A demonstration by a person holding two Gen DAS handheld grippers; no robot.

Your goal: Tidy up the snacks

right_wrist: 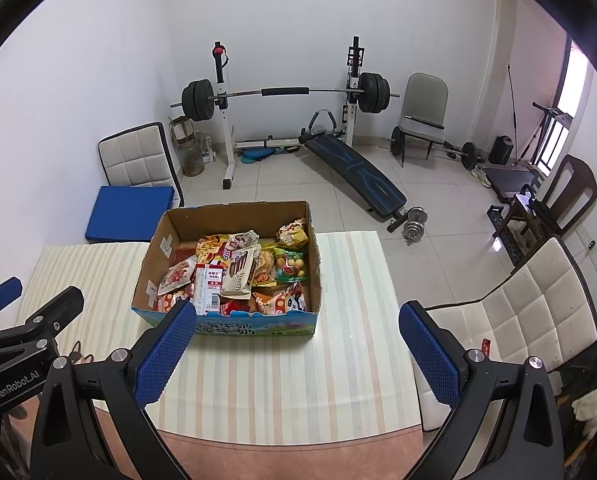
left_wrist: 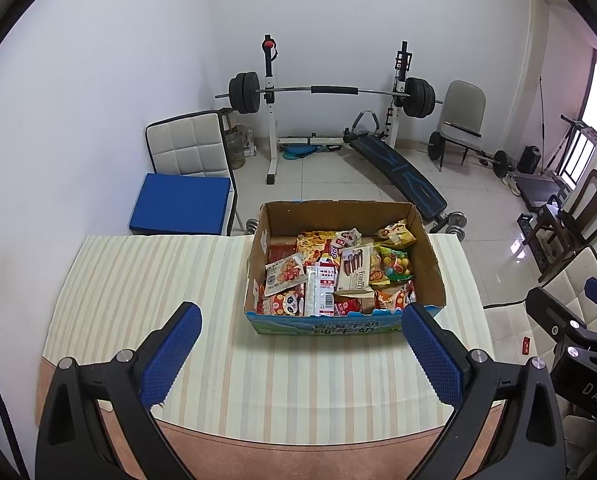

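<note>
A cardboard box (left_wrist: 432, 258) with a blue printed front stands on the striped tablecloth (left_wrist: 146, 280); it also shows in the right wrist view (right_wrist: 316, 272). Several snack packets (left_wrist: 338, 276) fill it, among them a beige wafer pack (left_wrist: 354, 274) and a panda packet (left_wrist: 286, 304). The packets also show in the right wrist view (right_wrist: 250, 276). My left gripper (left_wrist: 300, 354) is open and empty, above the cloth in front of the box. My right gripper (right_wrist: 296, 354) is open and empty, in front of the box's right part.
The table's right edge (right_wrist: 398, 320) borders a white padded chair (right_wrist: 518, 320). Behind the table stand another white chair with a blue cushion (left_wrist: 178, 204), a barbell rack (left_wrist: 330, 92) and a sit-up bench (left_wrist: 398, 168). A wooden chair (left_wrist: 578, 216) stands at the right.
</note>
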